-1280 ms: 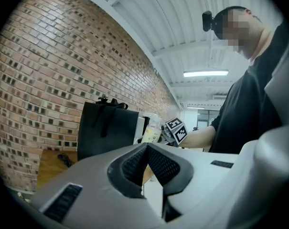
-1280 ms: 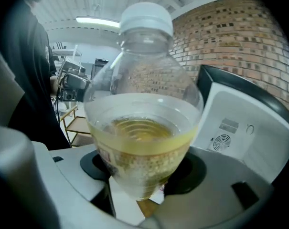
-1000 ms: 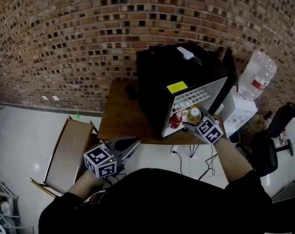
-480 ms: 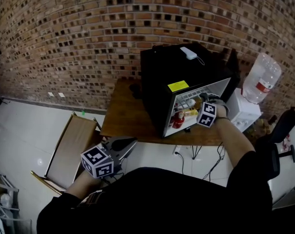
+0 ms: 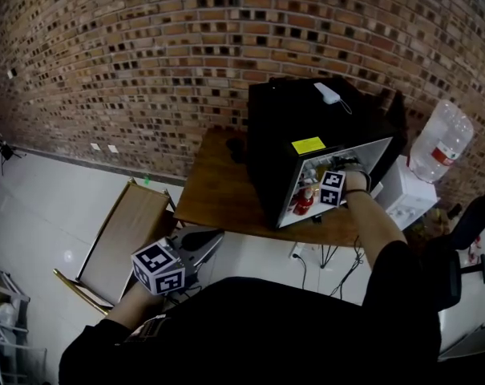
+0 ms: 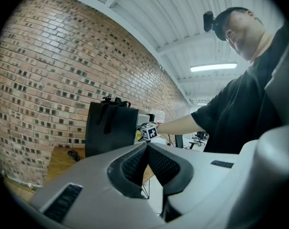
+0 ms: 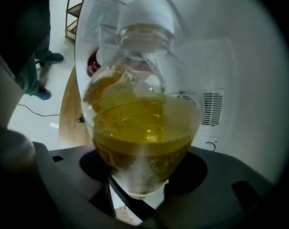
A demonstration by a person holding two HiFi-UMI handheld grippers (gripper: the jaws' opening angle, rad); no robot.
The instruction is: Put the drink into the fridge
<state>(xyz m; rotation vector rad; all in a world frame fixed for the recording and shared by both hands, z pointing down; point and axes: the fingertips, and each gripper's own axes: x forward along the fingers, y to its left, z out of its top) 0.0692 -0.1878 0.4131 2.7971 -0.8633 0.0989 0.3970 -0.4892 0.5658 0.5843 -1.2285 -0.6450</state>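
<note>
A black mini fridge (image 5: 294,127) stands open on a wooden table (image 5: 218,195), its white inside facing the person. My right gripper (image 5: 318,176) reaches into that opening, shut on a clear bottle of yellow drink (image 7: 142,123) with a pale cap (image 7: 144,18). The bottle lies along the jaws, cap towards the fridge's white back wall (image 7: 230,56). In the head view the bottle itself is hidden by the gripper. A red bottle (image 5: 304,203) stands low inside the fridge. My left gripper (image 5: 206,243) hangs low in front of the table, shut and empty, its pads (image 6: 134,163) meeting.
A water jug (image 5: 438,143) sits on a white dispenser (image 5: 402,195) right of the fridge. An open cardboard box (image 5: 118,243) lies on the floor at left. An office chair (image 5: 466,231) stands at far right. A small white object (image 5: 329,93) rests on the fridge top. Brick wall behind.
My right gripper has carried the drink from the fridge's front edge deeper into the opening. The left gripper has stayed where it was.
</note>
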